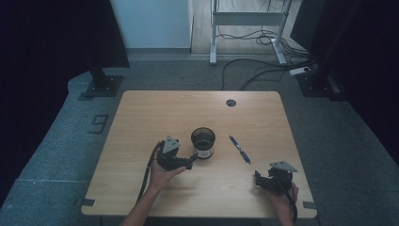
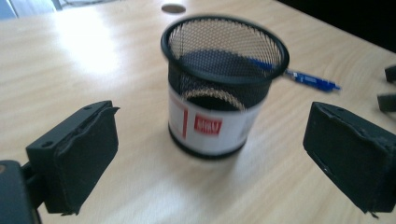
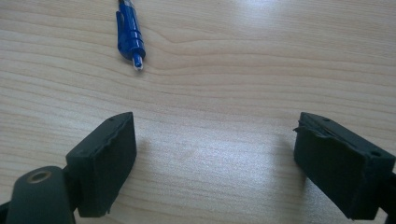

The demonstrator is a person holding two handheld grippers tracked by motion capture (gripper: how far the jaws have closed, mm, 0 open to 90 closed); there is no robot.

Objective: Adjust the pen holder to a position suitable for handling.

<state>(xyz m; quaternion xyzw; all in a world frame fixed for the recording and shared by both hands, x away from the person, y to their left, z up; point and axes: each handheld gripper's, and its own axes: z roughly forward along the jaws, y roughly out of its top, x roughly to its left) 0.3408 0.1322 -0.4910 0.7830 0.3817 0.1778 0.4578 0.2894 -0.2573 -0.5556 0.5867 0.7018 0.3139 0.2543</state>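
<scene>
Left gripper [image 2: 210, 154] gapes wide, empty, facing the mesh cup [image 2: 219, 84]. Right gripper [image 3: 215, 163] likewise, near the pen [image 3: 128, 32]. A careless squeeze could tip the light cup

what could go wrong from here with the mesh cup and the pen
1. The left gripper is open right by the mesh pen cup; the cup stands free and looks light, so a jaw nudging its side might slide or tip it.
2. The blue pen lies flat on the table, ahead of the open right gripper; it may roll or skid when pinched.
</scene>
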